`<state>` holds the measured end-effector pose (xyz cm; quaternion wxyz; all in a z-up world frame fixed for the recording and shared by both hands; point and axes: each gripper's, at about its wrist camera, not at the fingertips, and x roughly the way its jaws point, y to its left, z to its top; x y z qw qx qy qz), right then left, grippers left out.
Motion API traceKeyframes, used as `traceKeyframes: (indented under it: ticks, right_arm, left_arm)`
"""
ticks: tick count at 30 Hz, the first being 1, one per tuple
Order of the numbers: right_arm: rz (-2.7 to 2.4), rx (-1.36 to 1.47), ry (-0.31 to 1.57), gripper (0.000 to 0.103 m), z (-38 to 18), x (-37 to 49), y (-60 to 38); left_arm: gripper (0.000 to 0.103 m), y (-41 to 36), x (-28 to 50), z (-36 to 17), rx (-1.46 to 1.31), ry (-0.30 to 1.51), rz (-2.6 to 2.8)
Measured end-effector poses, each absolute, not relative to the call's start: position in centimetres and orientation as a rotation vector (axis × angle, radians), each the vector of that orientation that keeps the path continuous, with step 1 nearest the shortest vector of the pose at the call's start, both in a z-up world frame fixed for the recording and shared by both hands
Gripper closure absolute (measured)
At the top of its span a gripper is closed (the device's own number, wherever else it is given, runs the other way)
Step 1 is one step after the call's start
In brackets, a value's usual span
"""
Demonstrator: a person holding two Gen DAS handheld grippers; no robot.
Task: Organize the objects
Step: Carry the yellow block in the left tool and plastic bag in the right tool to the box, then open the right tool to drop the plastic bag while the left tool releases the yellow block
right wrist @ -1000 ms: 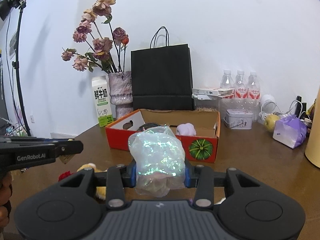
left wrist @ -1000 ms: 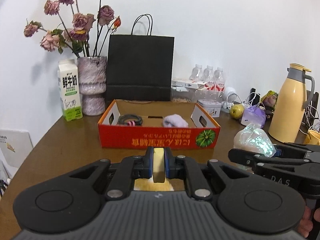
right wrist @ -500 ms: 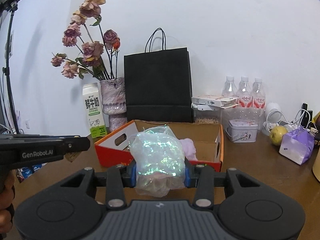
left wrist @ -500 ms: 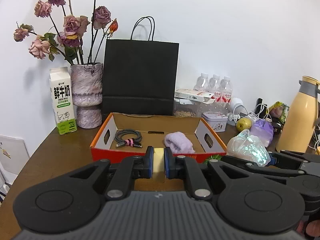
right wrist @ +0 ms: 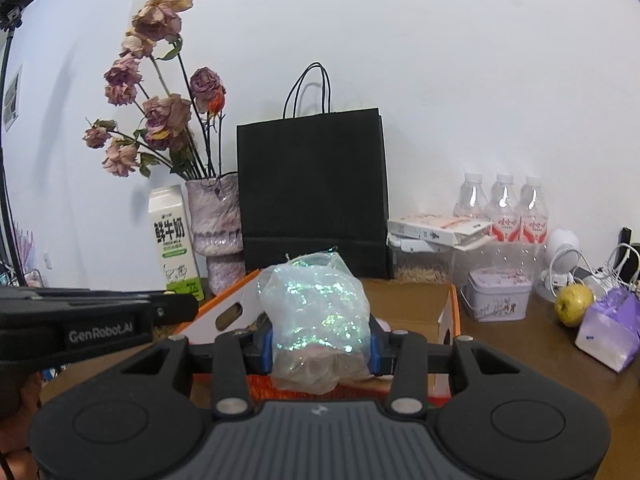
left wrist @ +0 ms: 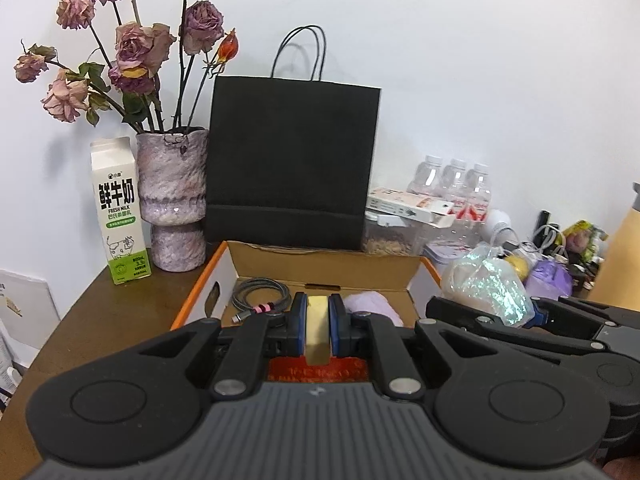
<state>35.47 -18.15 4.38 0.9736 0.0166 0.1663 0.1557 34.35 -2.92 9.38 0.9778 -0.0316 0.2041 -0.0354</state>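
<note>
Two grippers are hovering at the near wall of the orange cardboard box (left wrist: 196,300). Left gripper (left wrist: 317,330) is clamping a thin yellow block (left wrist: 317,332); right gripper (right wrist: 320,346) is squeezing an iridescent plastic bag (right wrist: 318,312). Inside the box, a coiled cable (left wrist: 260,300) and a lilac cloth (left wrist: 372,306) are lying. Black paper bag (left wrist: 292,164) and vase (left wrist: 172,196) are standing behind.

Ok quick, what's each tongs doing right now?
Left tongs: shut on yellow block.
Right tongs: shut on shiny bag.
</note>
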Motion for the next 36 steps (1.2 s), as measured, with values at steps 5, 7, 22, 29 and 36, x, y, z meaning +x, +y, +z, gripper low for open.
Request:
traceKeyframes:
  ticks: [5, 7, 22, 29, 36]
  right_arm:
    - [0.319, 0.024, 0.338, 0.063, 4.8, 38.0, -17.8]
    - [0.321, 0.024, 0.345, 0.063, 4.8, 39.1, -17.7]
    - [0.301, 0.032, 0.423, 0.063, 1.8, 45.6, -18.6]
    - [0.282, 0.027, 0.402, 0.063, 0.5, 46.7, -18.9]
    - [0.264, 0.018, 0.358, 0.063, -1.0, 47.4, -19.2]
  left_arm:
    - [0.091, -3.0, 36.8, 9.6, -0.075, 0.427, -0.047]
    - [0.091, -3.1, 37.7, 9.5, -0.07, 0.436, -0.033]
    - [0.091, -4.8, 45.4, 7.4, -0.033, 0.525, 0.054]
    - [0.091, -5.4, 47.7, 5.9, -0.037, 0.551, 0.09]
    - [0.091, -5.6, 48.9, 5.1, -0.018, 0.558, 0.121]
